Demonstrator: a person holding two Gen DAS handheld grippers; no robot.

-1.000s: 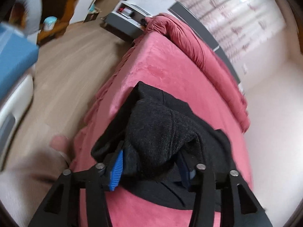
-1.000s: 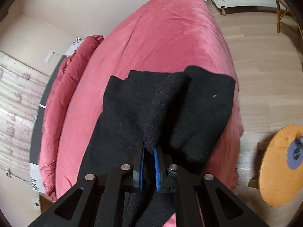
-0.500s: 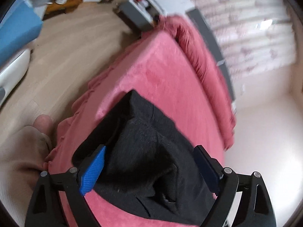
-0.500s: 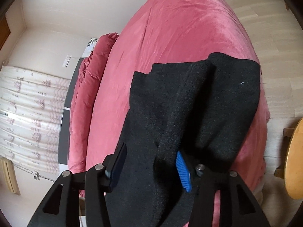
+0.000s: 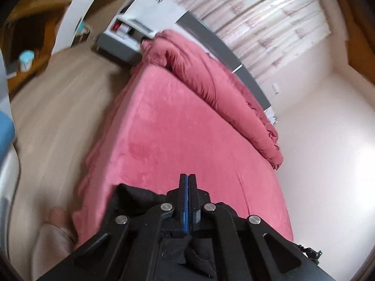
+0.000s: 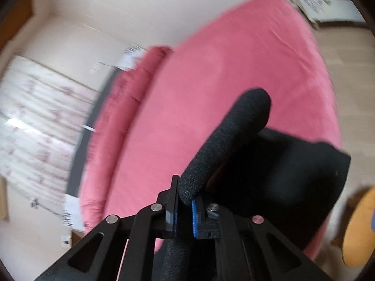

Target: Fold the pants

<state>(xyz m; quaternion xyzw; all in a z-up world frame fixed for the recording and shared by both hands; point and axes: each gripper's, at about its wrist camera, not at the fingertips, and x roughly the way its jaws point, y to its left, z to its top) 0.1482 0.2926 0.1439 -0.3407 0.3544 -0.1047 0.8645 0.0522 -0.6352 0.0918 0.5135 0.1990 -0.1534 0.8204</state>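
A pair of black, thick, fuzzy fleece pants (image 6: pixel 276 164) lies bunched at the near end of a wide bed covered in a pink plush blanket (image 5: pixel 178 126). The cloth looks soft, limp and fairly light, with a napped surface that should grip well between rubber pads rather than slip. It holds no shape of its own, so any lifted part will sag and drag the rest along. The best holds are probably the thick edges, such as the waistband or a leg hem, taken at two points well apart so the cloth hangs flat between them.

The right gripper (image 6: pixel 185 213) has just closed, and its blue-padded jaws are clamped on a rolled ridge of the pants that rises forward over the bed. The left gripper (image 5: pixel 188 201) has also just closed; its jaws stand pressed tight together. A fold of the pants shows just below them, but the pads' tips look bare, so whether they pinch any cloth cannot be told.

At the far end of the bed lies a rolled pink duvet (image 5: pixel 222 89). Beyond the bed hang pale patterned curtains (image 5: pixel 269 23). Wooden flooring (image 5: pixel 58 105) runs beside the bed.
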